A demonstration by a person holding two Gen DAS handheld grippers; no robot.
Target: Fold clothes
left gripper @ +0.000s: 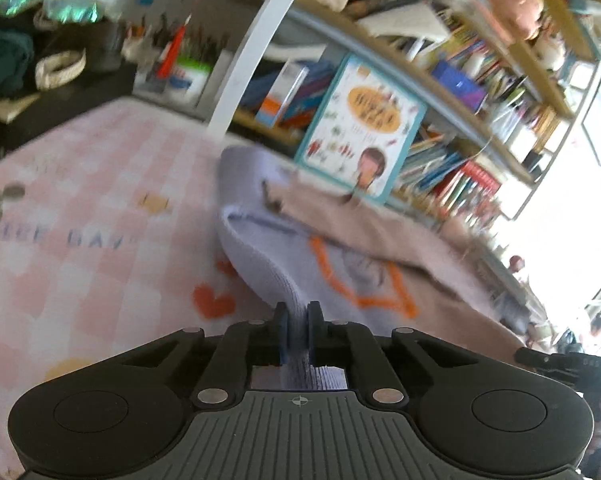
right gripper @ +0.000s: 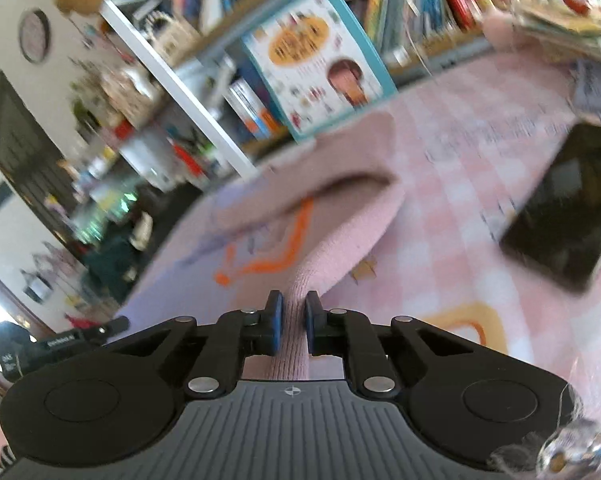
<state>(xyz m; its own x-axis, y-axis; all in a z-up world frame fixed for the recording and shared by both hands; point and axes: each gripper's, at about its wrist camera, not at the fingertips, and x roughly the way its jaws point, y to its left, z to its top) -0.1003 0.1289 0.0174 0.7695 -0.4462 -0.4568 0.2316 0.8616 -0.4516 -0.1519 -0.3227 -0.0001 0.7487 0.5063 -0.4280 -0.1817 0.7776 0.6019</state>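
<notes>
We pinch the knit sweater (left gripper: 300,268) at two edges, left gripper (left gripper: 298,330) on lavender ribbing, right gripper (right gripper: 293,326) on pink, lifting it off the near checked blanket (left gripper: 100,208) to fold it evenly.

"DAY" on the pink checked blanket (left gripper: 100,184)

Lilac-and-pink knit sweater (left gripper: 284,240) with orange star outline, folded over, lifted off the pink checked blanket (left gripper: 100,184).

Both wrist views low, close; shared picture book (left gripper: 360,128) ahead
</notes>
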